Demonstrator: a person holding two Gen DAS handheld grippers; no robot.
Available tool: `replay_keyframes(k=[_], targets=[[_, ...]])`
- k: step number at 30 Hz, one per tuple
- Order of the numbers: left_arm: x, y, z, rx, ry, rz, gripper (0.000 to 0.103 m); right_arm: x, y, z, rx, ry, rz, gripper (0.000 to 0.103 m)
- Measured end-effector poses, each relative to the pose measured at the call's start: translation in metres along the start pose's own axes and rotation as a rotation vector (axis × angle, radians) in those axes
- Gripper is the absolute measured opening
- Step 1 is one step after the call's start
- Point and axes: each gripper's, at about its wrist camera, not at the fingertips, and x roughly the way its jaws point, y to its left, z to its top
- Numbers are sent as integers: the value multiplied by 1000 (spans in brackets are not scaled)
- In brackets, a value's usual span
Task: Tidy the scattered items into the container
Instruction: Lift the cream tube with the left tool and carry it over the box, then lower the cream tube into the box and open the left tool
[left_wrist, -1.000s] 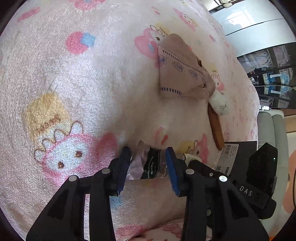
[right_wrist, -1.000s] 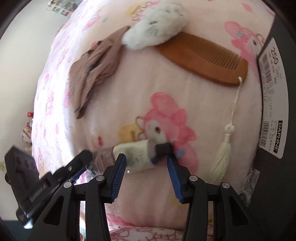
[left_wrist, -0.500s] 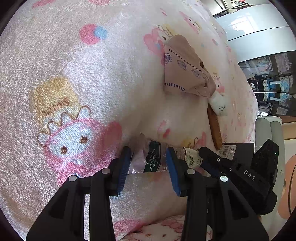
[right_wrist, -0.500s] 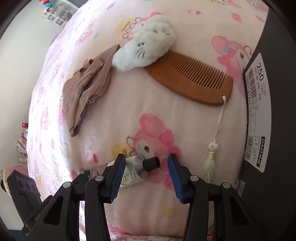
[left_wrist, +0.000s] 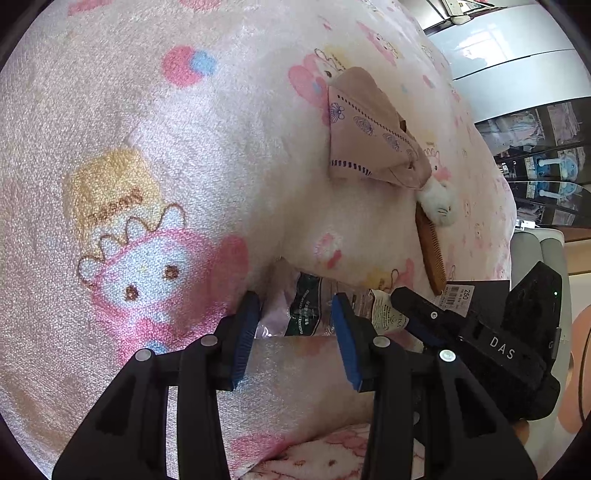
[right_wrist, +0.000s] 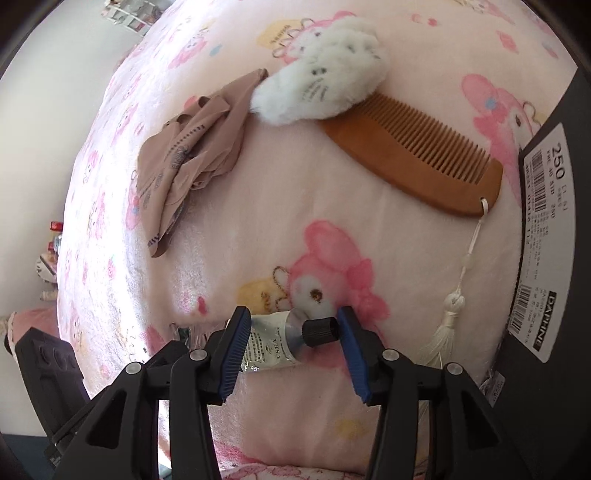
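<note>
Pink plush blanket (right_wrist: 280, 206) printed with cartoon rabbits, spread over the whole surface in both views

Black box (right_wrist: 554, 258) at 3 o'clock in the right wrist view, white barcode label reading 250 and DAPHNE on its side

Brown wooden comb (right_wrist: 417, 158) at 1 o'clock, teeth fine and close, cream tassel (right_wrist: 445, 332) hanging from a cord at its near end, down at 4 o'clock

White fluffy cat toy (right_wrist: 321, 85) at 12 o'clock, lying over the comb's far end

Crumpled tan cloth (right_wrist: 192, 155) with small dark print at 10 o'clock, touching the toy

Small cream tube (right_wrist: 273, 343) with a black ribbed screw cap, lying crosswise between the right gripper (right_wrist: 293, 354) fingers; jaws spread wide, cap right at the right pad, contact not clear, nothing clamped

Crinkly clear packet (left_wrist: 306, 306) with a dark green printed panel, low at 6 o'clock in the left wrist view, between the left gripper (left_wrist: 295, 339) fingers; jaws apart, whether pads touch it cannot be told
</note>
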Motion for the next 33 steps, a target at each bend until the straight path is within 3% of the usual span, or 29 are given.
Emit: replay_keyframes(k=[4, 11, 18, 21, 26, 33], targets=[[-22, -8, -8, 24, -21, -20, 41, -22, 6, -9, -14, -17, 41, 46], [-64, -51, -36, 145, -63, -80, 40, -100, 13, -51, -81, -155, 98, 46], [-90, -123, -74, 293, -60, -186, 40, -190, -40, -82, -27, -253, 145, 46], [-83, -161, -94, 351, -31, -235, 40, -216, -74, -94, 1, -297, 126, 46], [-40, -222, -131, 427, 64, -261, 40, -255, -143, -112, 94, -365, 87, 46], [38, -306, -142, 504, 181, -290, 40, -282, -225, -90, 174, -390, -14, 46]])
